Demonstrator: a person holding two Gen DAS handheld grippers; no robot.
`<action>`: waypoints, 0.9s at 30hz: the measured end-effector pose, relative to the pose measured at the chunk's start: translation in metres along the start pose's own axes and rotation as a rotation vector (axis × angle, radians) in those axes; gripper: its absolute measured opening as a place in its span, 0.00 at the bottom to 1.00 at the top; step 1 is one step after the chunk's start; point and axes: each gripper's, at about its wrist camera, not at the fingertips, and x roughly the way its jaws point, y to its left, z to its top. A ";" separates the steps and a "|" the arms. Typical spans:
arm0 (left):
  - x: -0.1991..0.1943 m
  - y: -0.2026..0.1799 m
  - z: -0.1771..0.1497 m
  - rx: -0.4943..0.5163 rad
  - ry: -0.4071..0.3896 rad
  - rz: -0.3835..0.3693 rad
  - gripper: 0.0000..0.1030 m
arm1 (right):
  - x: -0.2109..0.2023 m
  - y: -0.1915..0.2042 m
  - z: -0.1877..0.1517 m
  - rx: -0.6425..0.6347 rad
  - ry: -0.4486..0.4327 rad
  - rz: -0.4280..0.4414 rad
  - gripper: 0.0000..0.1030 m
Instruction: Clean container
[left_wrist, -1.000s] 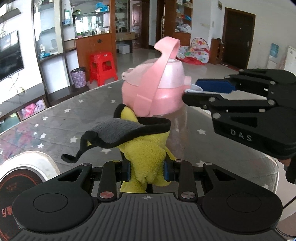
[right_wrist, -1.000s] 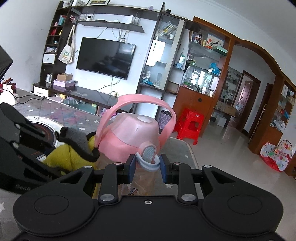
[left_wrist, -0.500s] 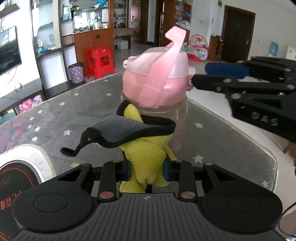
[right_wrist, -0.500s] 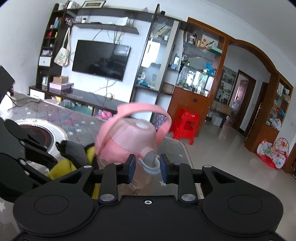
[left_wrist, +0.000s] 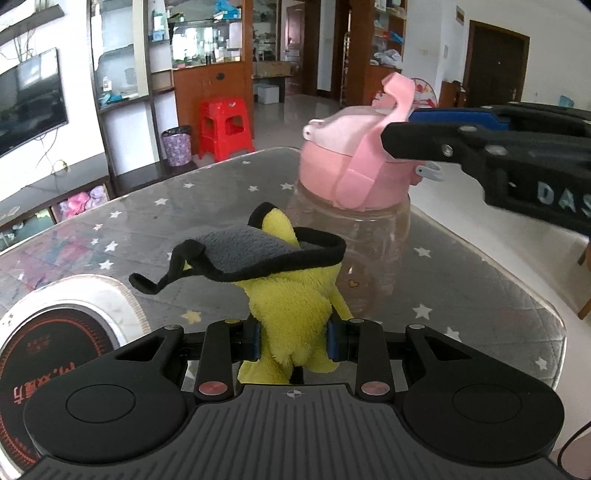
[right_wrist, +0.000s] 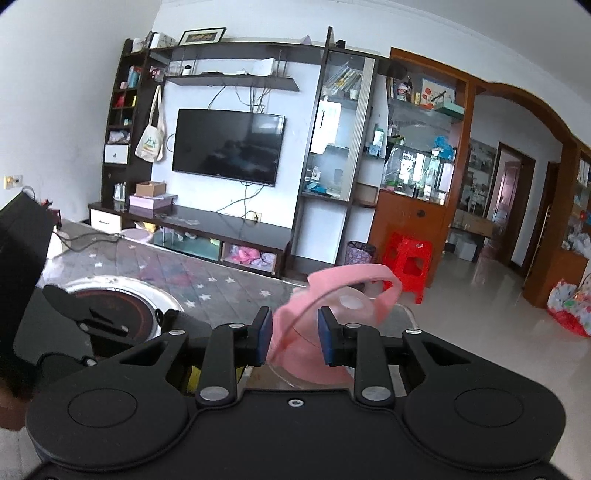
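On the starry worktop (left_wrist: 480, 280), the bottle (left_wrist: 354, 206) stands partly hidden behind the cloth (left_wrist: 291, 295) gripped by the left claw (left_wrist: 293, 341); the right claw (right_wrist: 294, 339) straddles its pink lid, grip unclear.

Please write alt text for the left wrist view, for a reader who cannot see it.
The left claw is shut on a yellow and grey cloth, just in front of a clear bottle with a pink lid on a star-patterned table. From the right, the right claw reaches to the lid.
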 end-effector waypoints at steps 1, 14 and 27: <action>-0.002 0.001 0.000 -0.002 -0.001 0.002 0.30 | 0.000 -0.001 0.002 0.010 0.000 -0.001 0.28; -0.020 0.015 -0.009 -0.023 -0.004 0.039 0.30 | 0.017 -0.026 0.019 0.215 -0.010 0.037 0.19; -0.036 0.033 -0.018 -0.060 -0.008 0.082 0.30 | 0.019 -0.036 0.028 0.251 -0.040 0.042 0.14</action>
